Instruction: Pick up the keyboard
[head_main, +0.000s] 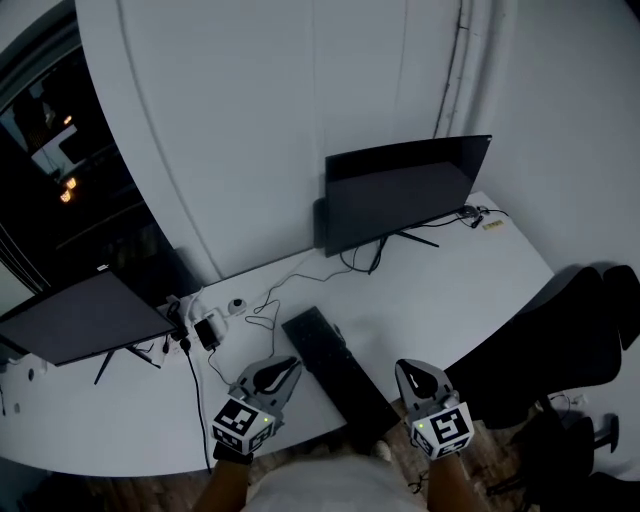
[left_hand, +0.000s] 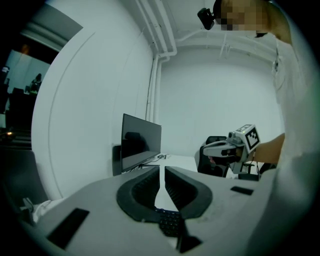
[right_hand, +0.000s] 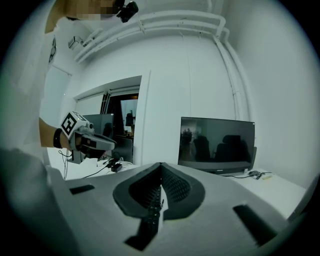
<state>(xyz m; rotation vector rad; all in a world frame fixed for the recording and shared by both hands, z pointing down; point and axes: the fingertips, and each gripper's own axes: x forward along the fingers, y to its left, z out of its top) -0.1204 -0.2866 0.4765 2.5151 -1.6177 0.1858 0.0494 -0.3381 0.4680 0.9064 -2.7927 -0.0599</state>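
Note:
The black keyboard (head_main: 335, 372) lies diagonally on the white desk (head_main: 450, 290), its near end at the front edge. My left gripper (head_main: 290, 366) hovers just left of it with the jaws closed together and nothing in them. My right gripper (head_main: 408, 368) hovers just right of it, also closed and empty. In the left gripper view the jaws (left_hand: 161, 168) meet at their tips, keyboard keys (left_hand: 170, 222) show beneath them, and the right gripper (left_hand: 205, 148) is at the right. In the right gripper view the jaws (right_hand: 161, 165) meet over the keyboard's edge (right_hand: 151, 215).
A dark monitor (head_main: 400, 190) stands at the back of the desk with cables running from it. A second monitor (head_main: 80, 315) stands at the left, beside a power adapter and cords (head_main: 205, 330). A black office chair (head_main: 570, 340) is at the right of the desk.

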